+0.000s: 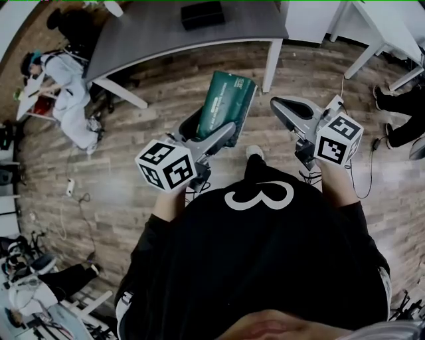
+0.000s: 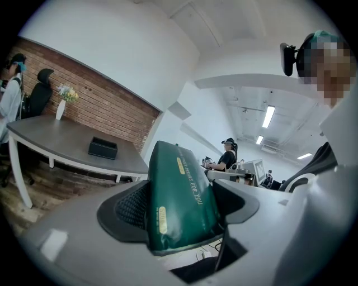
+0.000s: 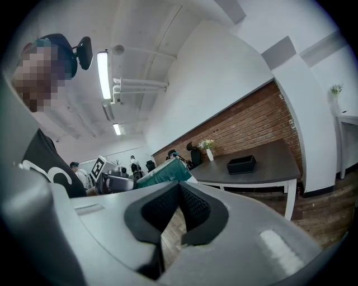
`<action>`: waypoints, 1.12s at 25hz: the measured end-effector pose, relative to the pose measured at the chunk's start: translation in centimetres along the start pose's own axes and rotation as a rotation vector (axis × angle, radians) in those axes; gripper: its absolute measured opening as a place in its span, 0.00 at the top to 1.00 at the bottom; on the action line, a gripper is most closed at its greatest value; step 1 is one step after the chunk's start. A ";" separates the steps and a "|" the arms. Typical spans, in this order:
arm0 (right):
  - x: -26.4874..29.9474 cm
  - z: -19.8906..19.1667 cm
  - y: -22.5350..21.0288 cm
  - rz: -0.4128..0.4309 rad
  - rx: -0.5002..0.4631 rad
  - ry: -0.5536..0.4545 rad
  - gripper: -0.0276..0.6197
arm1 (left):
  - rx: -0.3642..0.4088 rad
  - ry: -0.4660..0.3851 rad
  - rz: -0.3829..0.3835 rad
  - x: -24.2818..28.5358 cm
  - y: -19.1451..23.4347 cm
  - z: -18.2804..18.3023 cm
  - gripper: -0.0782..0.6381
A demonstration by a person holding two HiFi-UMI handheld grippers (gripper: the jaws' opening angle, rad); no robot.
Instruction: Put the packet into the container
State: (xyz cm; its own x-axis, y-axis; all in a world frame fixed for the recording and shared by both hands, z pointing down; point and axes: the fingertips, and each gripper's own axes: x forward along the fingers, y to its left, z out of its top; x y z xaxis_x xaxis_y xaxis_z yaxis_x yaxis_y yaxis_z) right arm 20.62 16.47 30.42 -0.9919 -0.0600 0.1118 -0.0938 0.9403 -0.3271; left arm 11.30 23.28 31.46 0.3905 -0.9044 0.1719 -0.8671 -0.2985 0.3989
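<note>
My left gripper [image 1: 211, 136] is shut on a dark green packet [image 1: 225, 103] with gold print, held in the air above the wooden floor. In the left gripper view the packet [image 2: 179, 195] fills the gap between the black pads, standing on edge. A black open container [image 1: 202, 14] sits on the grey table [image 1: 146, 36] ahead; it also shows as the container [image 2: 102, 148] and the container [image 3: 241, 164]. My right gripper [image 1: 287, 109] is shut and holds nothing, to the right of the packet. Its pads [image 3: 193, 209] meet at the tips.
The grey table has white legs [image 1: 271, 65] reaching toward me. A second white table [image 1: 382, 26] stands at the right. A person in white [image 1: 66, 93] sits at the far left by a chair. Cables [image 1: 76, 199] trail on the floor at left.
</note>
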 end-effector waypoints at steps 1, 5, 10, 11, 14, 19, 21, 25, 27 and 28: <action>0.5 0.3 -0.5 0.005 -0.005 -0.001 0.95 | 0.002 0.001 0.004 0.3 0.5 0.3 0.35; 3.3 1.7 -3.6 0.008 -0.016 0.020 0.95 | 0.003 0.012 0.020 2.3 3.2 1.9 0.36; 7.4 3.1 -9.2 0.033 0.015 0.027 0.95 | -0.026 0.028 0.052 6.0 8.4 3.5 0.36; 8.4 3.5 -10.4 0.037 0.022 0.033 0.95 | -0.032 0.036 0.059 6.9 9.6 3.8 0.36; 11.2 4.5 -14.3 0.042 0.046 0.051 0.95 | -0.049 0.062 0.069 9.9 13.1 5.1 0.36; 14.7 6.4 -21.1 0.039 0.086 0.054 0.95 | -0.069 0.085 0.094 15.3 18.3 7.8 0.36; 15.6 7.3 -23.8 0.035 0.095 0.056 0.95 | -0.075 0.088 0.098 17.6 20.0 9.1 0.36; 16.4 7.6 -25.8 0.031 0.099 0.053 0.95 | -0.054 0.073 0.103 19.0 21.1 9.8 0.36; 16.6 7.5 -26.2 0.032 0.100 0.050 0.95 | -0.035 0.073 0.102 19.1 21.3 9.8 0.36; 16.8 7.5 -26.5 0.033 0.100 0.052 0.95 | -0.029 0.074 0.100 19.3 21.5 10.0 0.36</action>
State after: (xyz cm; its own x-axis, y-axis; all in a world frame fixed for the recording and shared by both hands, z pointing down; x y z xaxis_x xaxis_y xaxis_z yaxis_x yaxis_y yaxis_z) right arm 5.76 -12.00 33.89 -0.9891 -0.0101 0.1470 -0.0722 0.9031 -0.4233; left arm -2.91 -3.65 34.38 0.3252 -0.9040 0.2775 -0.8940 -0.1983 0.4018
